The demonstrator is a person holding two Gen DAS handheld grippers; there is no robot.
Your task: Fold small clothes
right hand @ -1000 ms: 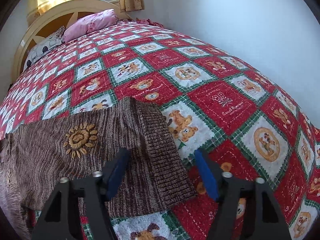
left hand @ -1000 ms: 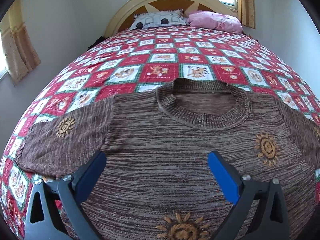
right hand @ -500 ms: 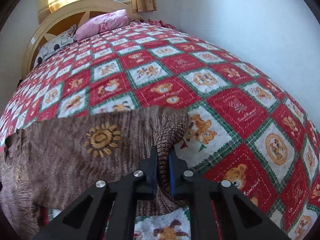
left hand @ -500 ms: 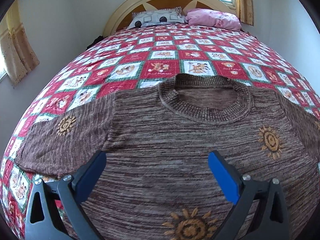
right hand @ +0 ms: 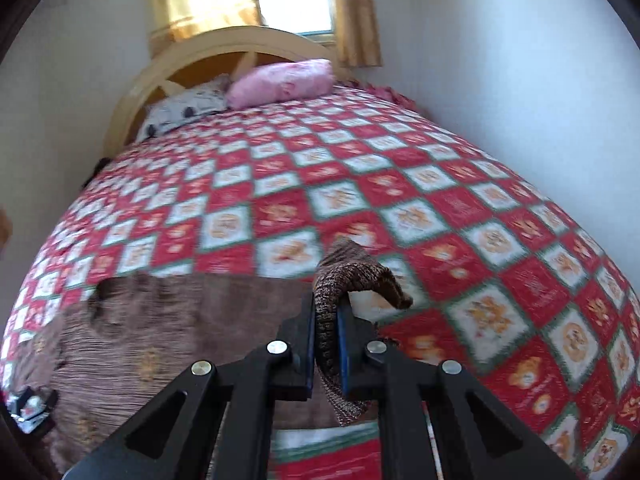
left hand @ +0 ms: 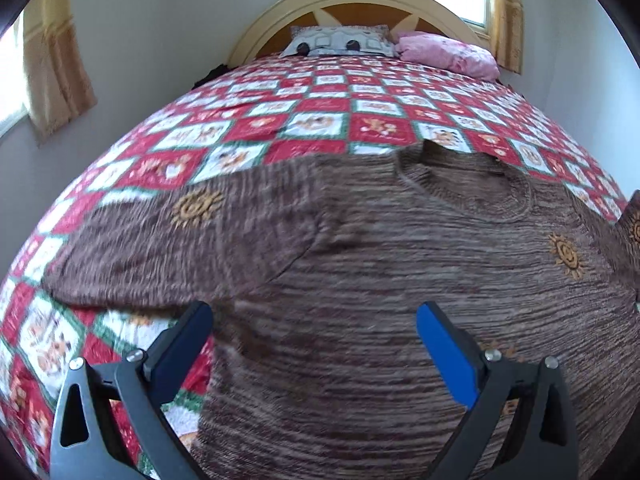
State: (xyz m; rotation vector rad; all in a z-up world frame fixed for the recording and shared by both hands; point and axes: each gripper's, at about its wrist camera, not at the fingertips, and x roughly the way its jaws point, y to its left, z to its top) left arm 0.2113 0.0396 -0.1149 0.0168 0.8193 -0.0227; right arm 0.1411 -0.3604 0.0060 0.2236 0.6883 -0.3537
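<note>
The brown knitted sweater (left hand: 400, 280) lay face up across the near part of the bed, on the red-and-white patchwork quilt (left hand: 340, 120), with its round neckline toward the far headboard (left hand: 348, 0) and its body running toward the near edge. At the left of the scene, the left sleeve (left hand: 160, 248) lay spread flat and unfolded on the quilt, a sun motif showing on it. The left gripper (left hand: 314, 344) was over the left side of the sweater body, just beside the underarm; its jaws stood wide apart with only flat fabric below them, and nothing was held. Whether its tips touched the knit could not be told, as the picture was blurred. The middle of the garment remained one open layer, with no crease or overlap visible. At the right, the right gripper (right hand: 326, 344) had its jaws pressed together on the ribbed cuff of the right sleeve (right hand: 352, 276), which stood raised clear of the quilt and curled over the tips. The sleeve was therefore gripped and lifted but not yet laid across the body. By this evidence the task stood at its first fold: the garment was spread and one sleeve was in hand. Left to do, in all likelihood, were laying the right sleeve inward, folding the left sleeve likewise, and doubling the body lengthwise. The pillows (right hand: 280, 80) at the far end lay well apart from the work.
</note>
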